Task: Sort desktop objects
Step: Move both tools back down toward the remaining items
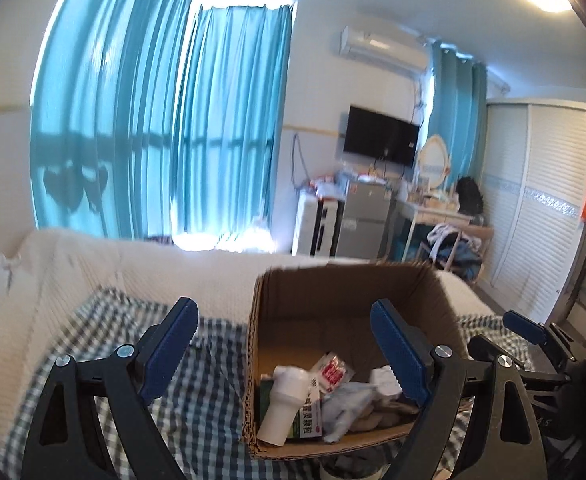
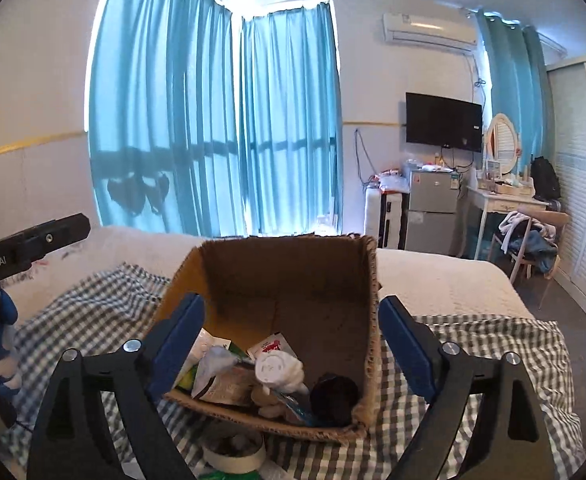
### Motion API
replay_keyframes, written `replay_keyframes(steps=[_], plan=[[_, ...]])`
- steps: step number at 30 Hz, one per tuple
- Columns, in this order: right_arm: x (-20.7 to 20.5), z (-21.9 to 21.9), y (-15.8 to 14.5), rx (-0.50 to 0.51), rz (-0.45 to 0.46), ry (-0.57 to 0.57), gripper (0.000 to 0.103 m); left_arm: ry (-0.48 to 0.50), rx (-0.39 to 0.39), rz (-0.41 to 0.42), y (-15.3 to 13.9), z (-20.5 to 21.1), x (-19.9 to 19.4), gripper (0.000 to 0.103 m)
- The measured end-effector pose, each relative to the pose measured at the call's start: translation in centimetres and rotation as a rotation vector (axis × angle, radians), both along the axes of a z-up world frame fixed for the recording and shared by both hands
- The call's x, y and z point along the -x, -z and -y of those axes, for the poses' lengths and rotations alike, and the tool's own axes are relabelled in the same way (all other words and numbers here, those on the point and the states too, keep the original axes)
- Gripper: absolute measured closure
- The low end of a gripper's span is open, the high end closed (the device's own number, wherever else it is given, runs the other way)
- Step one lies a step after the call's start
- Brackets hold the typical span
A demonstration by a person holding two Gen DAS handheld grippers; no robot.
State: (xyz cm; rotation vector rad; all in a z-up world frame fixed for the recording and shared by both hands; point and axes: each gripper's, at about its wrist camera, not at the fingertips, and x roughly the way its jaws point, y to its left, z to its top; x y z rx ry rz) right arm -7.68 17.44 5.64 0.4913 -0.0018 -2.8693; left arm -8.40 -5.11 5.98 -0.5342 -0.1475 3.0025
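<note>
Cardboard box (image 2: 289,280) — between spread right tongs (image 2: 293,344)

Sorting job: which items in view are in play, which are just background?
In play: cardboard box; white bottle, red-and-white sachet and dark round object inside it; small round container in front of it; left gripper, right gripper, both open.

Background: curtains, TV, fridge.

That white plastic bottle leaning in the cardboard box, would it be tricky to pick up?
Probably not heavy: the white bottle looks like thin plastic, though its contents are hidden. Its smooth round body may slip or turn between the pads. It leans among loose packets in the cardboard box, so nudging it could tip it over. Both grippers hang open, holding nothing.
</note>
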Motion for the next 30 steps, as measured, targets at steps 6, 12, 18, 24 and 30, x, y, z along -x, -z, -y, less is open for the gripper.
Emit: replay_keyframes(steps=[6, 12, 18, 24, 30], plan=[[-3.9, -2.1, 0.4, -0.004, 0.039, 0.016, 0.011, 0.004, 0.008, -0.016, -1.0, -0.1, -3.0, 0.008], [-6.9, -3.0, 3.3, -0.024, 0.101, 0.020, 0.011, 0.016, 0.015, 0.066, 1.9, -0.9, -4.5, 0.008], [-8.0, -1.8, 6.2, -0.070, 0.154, -0.014, 0.011, 0.044, 0.043, 0.149, 5.6, -2.4, -5.1, 0.008], [-8.9, -1.0, 10.2, -0.107, 0.234, -0.027, 0.011, 0.059, 0.006, 0.264, 9.3, -3.9, -5.4, 0.008], [-10.2, 0.0, 14.0, -0.154, 0.326, -0.085, 0.020, 0.037, -0.070, 0.434, 13.8, -4.6, -5.1, 0.008]])
